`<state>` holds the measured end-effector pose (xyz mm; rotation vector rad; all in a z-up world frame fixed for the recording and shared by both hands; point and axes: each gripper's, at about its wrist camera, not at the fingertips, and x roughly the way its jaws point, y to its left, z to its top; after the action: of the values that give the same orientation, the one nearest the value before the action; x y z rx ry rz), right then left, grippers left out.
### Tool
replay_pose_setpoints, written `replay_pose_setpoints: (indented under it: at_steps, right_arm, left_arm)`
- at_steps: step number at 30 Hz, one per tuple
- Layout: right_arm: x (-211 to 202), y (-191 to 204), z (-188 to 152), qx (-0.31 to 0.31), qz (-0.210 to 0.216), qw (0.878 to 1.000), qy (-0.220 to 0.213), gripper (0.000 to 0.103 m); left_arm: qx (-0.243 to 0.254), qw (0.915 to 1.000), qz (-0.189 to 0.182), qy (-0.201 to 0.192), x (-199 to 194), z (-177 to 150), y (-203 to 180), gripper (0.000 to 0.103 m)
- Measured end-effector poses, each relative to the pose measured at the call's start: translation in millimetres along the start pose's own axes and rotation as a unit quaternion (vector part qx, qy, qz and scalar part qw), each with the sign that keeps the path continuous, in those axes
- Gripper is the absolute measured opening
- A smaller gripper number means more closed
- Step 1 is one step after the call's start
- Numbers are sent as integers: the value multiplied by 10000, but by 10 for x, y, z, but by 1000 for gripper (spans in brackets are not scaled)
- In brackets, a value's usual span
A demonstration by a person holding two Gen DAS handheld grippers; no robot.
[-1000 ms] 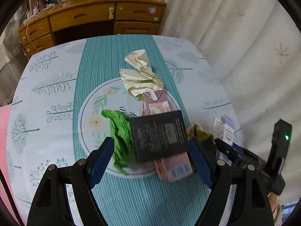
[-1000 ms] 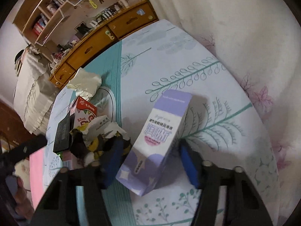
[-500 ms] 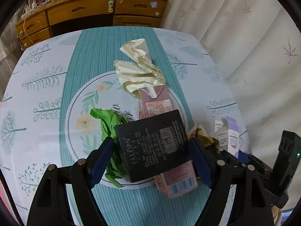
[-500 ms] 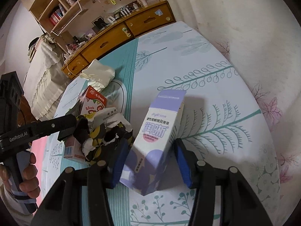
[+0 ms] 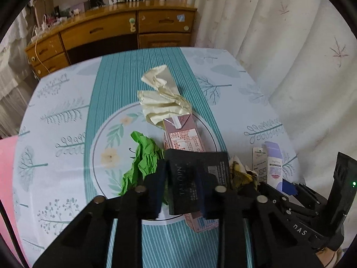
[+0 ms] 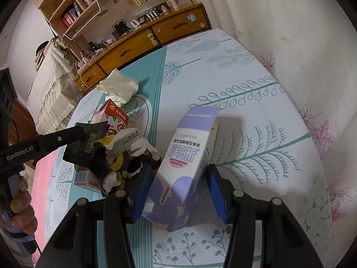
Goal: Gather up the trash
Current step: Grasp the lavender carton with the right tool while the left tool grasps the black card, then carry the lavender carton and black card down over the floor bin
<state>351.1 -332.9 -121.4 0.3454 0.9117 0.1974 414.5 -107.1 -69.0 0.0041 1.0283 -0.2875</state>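
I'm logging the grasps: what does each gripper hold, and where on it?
Left gripper, jaws closing, pinches the black card across its near end. Right gripper straddles the purple box at its lower half; firm contact cannot be told.

Black box [image 5: 196, 174] atop carton [image 5: 185, 138], beside crumpled paper [image 5: 142, 165]

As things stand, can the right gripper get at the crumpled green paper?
Probably not directly. The right gripper straddles the purple-and-white box, and the green paper lies beyond the black packet that the left gripper is closing on.

Home living room, wooden sideboard [image 5: 125, 31], bookshelves [image 6: 89, 4], curtains [image 5: 279, 44], patterned tablecloth [image 5: 55, 116]
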Motion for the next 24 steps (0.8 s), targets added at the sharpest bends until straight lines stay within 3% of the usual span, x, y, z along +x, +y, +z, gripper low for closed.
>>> replay_pose_setpoints:
  at_steps: [6,16,24]
  right_arm:
    - [-54,6,-26,117,62,9999,22,41]
    - [-565,204,-196,-117,169,9994,-293,40]
    - [-1118,544,-643,-448,538,9971,-295,40]
  left_arm:
    - [-28,9997,-110,-231,-263,-68,-18,9]
    - [236,9987,-231,-396,-806,-386,-187,7]
    - [305,9971,-375,-586,-1548,-936,-131,7]
